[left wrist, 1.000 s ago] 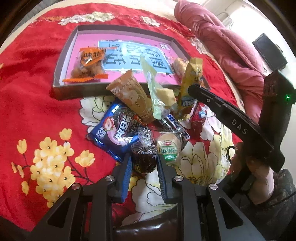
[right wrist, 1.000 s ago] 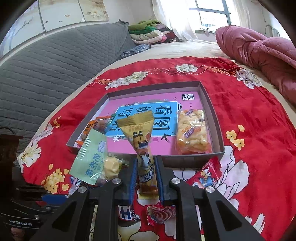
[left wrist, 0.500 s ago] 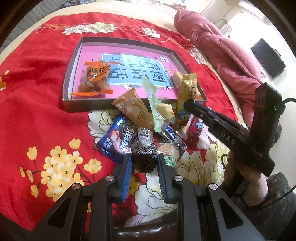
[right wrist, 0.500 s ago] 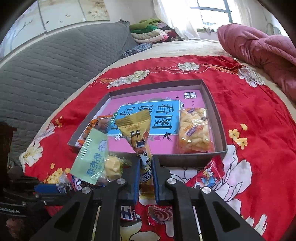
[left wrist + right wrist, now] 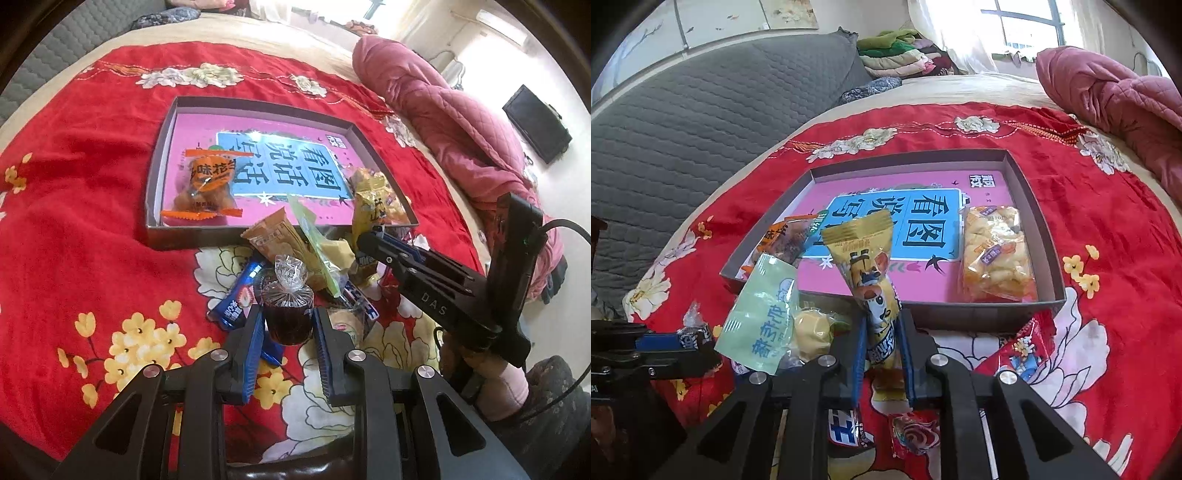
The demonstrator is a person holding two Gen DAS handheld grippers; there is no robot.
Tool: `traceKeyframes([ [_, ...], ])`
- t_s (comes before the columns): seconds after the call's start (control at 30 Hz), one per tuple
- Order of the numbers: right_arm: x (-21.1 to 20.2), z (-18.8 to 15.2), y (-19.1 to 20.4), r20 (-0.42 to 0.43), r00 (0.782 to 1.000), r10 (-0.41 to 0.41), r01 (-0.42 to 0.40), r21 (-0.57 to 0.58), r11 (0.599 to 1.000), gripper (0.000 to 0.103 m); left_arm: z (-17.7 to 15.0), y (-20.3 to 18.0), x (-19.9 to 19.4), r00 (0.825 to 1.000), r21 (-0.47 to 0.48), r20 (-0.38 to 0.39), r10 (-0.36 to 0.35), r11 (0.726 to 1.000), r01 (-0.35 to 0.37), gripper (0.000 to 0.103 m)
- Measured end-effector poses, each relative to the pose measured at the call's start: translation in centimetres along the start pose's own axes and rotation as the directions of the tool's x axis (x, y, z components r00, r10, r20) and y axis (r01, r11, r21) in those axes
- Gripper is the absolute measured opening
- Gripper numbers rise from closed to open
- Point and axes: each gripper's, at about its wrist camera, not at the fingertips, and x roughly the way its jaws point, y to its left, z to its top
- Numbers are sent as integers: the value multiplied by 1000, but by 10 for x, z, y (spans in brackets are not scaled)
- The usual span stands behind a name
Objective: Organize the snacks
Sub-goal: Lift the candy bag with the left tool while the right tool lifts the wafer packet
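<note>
Left wrist view shows the shallow box [image 5: 159,155] beyond the snack pile, so both picks look made and carrying over its near wall comes next: the right gripper [image 5: 882,345] clamps a yellow packet [image 5: 873,288] upright, the left gripper [image 5: 288,321] pinches a dark jelly cup [image 5: 286,314], both low over the pile.

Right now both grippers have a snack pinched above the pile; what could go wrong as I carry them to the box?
1. The right gripper pinches the yellow mouse-print packet near its lower end; the tall top may flop or slip.
2. The left gripper squeezes the dark jelly cup; its round sides could pop out.
3. The green packet leans beside the right fingers and might drag along toward the box.
</note>
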Motion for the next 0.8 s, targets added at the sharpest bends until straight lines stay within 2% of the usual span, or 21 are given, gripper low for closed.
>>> traceKeyframes([
  [0.2, -11, 1, -8, 27, 999, 31, -32, 47, 998, 14, 2, 1, -5, 1000, 5, 23, 1, 1000, -1, 27],
  [0.8, -45, 15, -6, 126, 990, 58, -65, 56, 996, 14, 23, -12, -17, 994, 32, 99, 35, 999, -38, 27],
])
